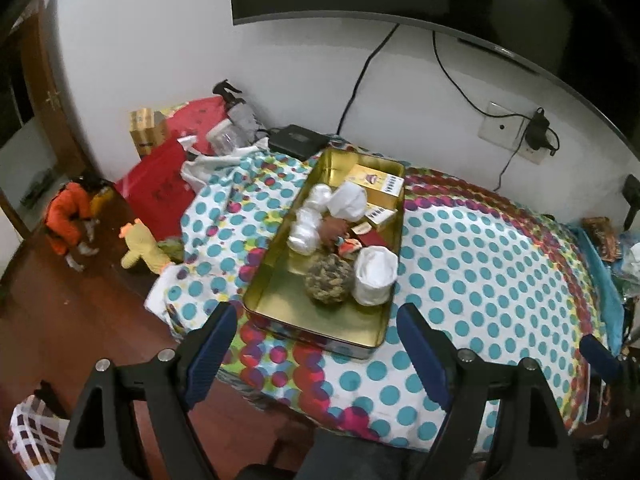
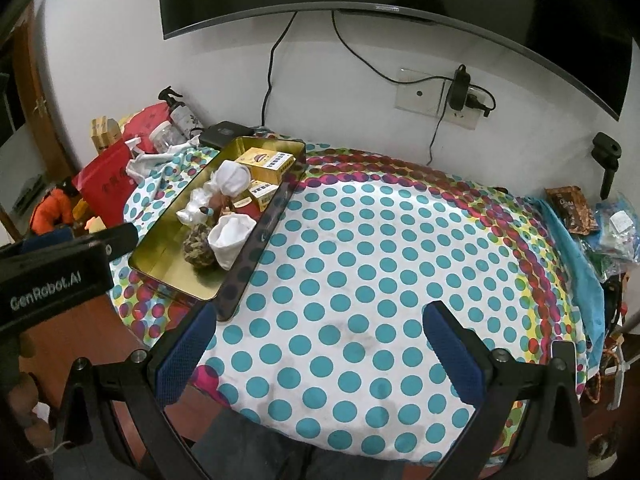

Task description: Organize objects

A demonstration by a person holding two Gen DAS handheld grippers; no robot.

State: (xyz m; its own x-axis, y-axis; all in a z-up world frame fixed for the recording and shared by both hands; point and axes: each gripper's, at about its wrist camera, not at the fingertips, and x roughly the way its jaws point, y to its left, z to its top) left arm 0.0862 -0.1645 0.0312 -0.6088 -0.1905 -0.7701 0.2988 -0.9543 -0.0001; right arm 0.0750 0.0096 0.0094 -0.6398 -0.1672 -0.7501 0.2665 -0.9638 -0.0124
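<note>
A gold tin box (image 1: pixel 280 300) (image 2: pixel 160 256) lies on the polka-dot cloth. It holds yellow cartons (image 1: pixel 374 182) (image 2: pixel 266 162), white wrapped bundles (image 1: pixel 310 220), a white cup-like pouch (image 1: pixel 376 276) (image 2: pixel 230 236), a brown-green yarn ball (image 1: pixel 328 280) (image 2: pixel 198 250) and small items. My left gripper (image 1: pixel 316 344) is open and empty, just in front of the tin's near edge. My right gripper (image 2: pixel 320 340) is open and empty over bare cloth, right of the tin. The left gripper's body (image 2: pixel 52 276) shows at the left edge of the right wrist view.
The dotted cloth (image 1: pixel 480 264) (image 2: pixel 360 260) covers the table against a white wall. Red bags (image 1: pixel 160 188), a spray bottle (image 1: pixel 236 108), a jar and a black box (image 1: pixel 296 140) crowd the back left. Toys (image 1: pixel 68 220) lie on the floor. Snack packets (image 2: pixel 572 208) sit at right.
</note>
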